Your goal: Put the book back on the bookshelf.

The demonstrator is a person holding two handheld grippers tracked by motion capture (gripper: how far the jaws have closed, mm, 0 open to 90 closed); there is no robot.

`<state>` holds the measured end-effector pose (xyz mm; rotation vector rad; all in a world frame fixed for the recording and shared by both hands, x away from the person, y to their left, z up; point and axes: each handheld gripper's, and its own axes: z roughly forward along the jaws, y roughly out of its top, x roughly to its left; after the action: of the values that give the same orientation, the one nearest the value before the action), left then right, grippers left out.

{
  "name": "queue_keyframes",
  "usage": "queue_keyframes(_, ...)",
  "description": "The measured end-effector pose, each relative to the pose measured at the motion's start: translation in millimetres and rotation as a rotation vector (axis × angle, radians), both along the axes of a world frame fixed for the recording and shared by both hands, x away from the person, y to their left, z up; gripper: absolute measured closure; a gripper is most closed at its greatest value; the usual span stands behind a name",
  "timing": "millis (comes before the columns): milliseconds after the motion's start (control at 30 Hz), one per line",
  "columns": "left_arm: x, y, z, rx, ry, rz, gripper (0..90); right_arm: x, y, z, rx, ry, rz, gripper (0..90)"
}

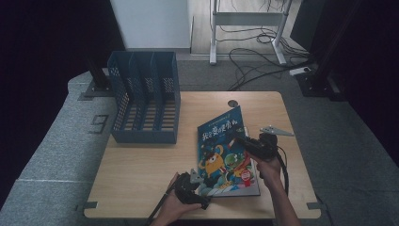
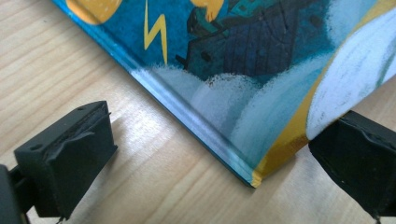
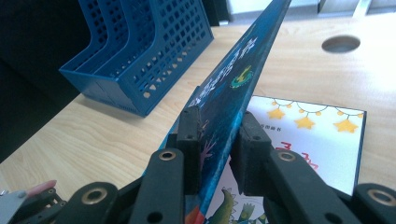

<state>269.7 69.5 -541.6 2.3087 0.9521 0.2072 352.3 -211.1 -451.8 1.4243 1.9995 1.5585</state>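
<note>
Pinching the picture book point(image 3: 233, 88) by its edge, the right gripper point(image 3: 217, 140) risked it slipping; the left gripper point(image 2: 210, 154) gaped empty at its corner.

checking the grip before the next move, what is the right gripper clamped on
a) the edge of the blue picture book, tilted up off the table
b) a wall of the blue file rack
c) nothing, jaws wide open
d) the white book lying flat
a: in the right gripper view the right gripper has a pad on each side of the blue picture book, whose cover slants up above the white book lying beneath.
</note>
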Motion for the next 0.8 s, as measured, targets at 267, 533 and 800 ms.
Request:
queue_keyframes(267, 7.3, 0.5, 0.7, 0.003, 0.008, -0.001, 0.0, -6.5, 5.8, 10.9, -0.029, -0.104, 0.024, 73.8)
queue_keyframes(533, 10.5, 0.1, 0.8, 0.001, 0.010, 0.007, 0.0, -11.7, 8.1, 16.0, -0.040, -0.153, 0.034, 73.9)
queue_keyframes(800, 19.1, -1.3, 2.2, 0.017, 0.021, 0.007, 0.0, -15.1, 8.6, 23.3, -0.055, -0.197, 0.041, 74.1)
